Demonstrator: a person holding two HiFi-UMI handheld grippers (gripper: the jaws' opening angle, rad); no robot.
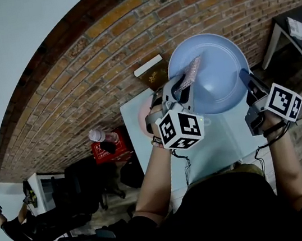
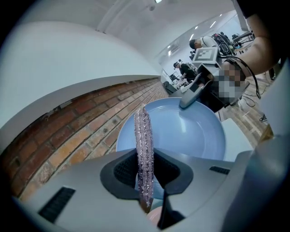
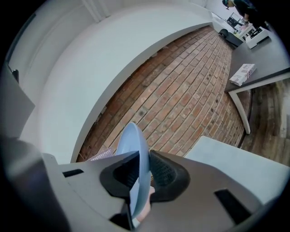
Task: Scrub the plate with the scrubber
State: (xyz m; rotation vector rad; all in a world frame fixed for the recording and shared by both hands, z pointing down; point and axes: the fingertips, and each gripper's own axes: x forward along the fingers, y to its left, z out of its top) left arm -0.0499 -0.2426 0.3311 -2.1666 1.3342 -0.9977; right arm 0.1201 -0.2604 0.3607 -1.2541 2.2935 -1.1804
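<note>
Left claw (image 2: 146, 174) clamped on pink scrubber (image 2: 143, 140) held over blue plate (image 2: 199, 131); right claw (image 3: 141, 174) pinching plate's rim above tabletop (image 1: 227, 136).

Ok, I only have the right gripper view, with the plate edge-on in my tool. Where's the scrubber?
Observer: The left tool is shut on the scrubber, a sparkly pink pad standing on edge.
Operator: Is it on the plate?
Observer: In the head view its tip lies over the hollow face of the plate, left of centre. I can't confirm contact.
Operator: Where am I gripping?
Observer: The right tool holds the plate by its right rim.
</note>
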